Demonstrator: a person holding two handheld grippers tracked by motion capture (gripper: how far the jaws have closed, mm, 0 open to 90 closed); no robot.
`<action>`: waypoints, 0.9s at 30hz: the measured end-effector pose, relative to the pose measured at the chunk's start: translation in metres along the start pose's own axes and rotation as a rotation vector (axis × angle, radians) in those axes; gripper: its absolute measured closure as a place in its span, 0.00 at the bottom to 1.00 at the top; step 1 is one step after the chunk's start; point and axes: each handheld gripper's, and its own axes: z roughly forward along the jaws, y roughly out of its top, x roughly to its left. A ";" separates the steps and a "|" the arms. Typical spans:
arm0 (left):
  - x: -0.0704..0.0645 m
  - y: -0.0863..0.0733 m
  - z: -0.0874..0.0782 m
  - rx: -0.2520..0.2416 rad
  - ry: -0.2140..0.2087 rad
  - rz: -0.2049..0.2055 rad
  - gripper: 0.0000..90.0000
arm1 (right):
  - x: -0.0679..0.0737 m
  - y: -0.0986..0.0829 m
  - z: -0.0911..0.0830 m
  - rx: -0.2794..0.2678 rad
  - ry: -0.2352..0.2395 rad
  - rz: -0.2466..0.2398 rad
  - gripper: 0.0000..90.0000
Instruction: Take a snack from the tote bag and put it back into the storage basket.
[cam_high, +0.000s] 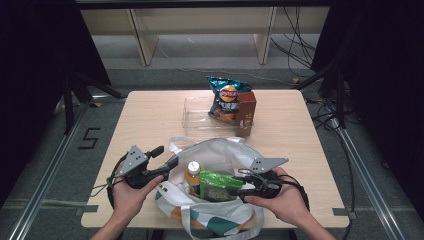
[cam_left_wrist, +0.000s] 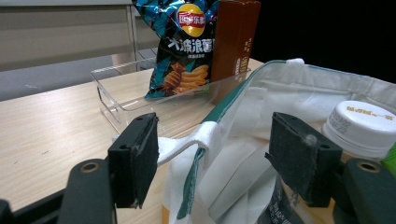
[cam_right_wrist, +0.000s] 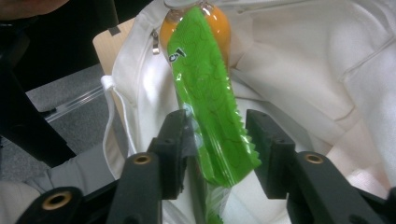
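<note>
The green pack (cam_right_wrist: 210, 107) sits edge-on between the right gripper (cam_right_wrist: 217, 149)'s parted fingers in the bag (cam_high: 220, 150) beside the bottle (cam_high: 193, 175); it should clamp squarely while the left gripper (cam_left_wrist: 215, 158), fingers released astride the rim, holds the mouth wide.

green packet (cam_high: 218, 185), orange bottle (cam_high: 192, 176), white bag (cam_high: 225, 152)

— What sort of place is this?
— A lab, set up for recording: a bare wooden table (cam_high: 150, 120) ringed by black curtains (cam_high: 35, 55), metal floor rails (cam_high: 45, 180) at nine o'clock, loose cables (cam_high: 300, 45) at one o'clock
— Anything else?
— A taped "5" (cam_high: 89, 138) on the grey floor
</note>
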 end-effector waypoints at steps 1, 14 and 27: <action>0.000 0.000 0.000 -0.004 -0.003 0.000 0.36 | 0.000 0.000 0.000 -0.004 -0.003 -0.010 0.71; 0.000 0.000 0.000 -0.005 -0.003 0.000 0.36 | 0.001 -0.001 -0.001 0.002 -0.007 -0.044 0.85; 0.000 0.000 0.000 0.004 0.002 -0.003 0.36 | 0.006 0.002 -0.005 -0.029 -0.043 -0.149 1.00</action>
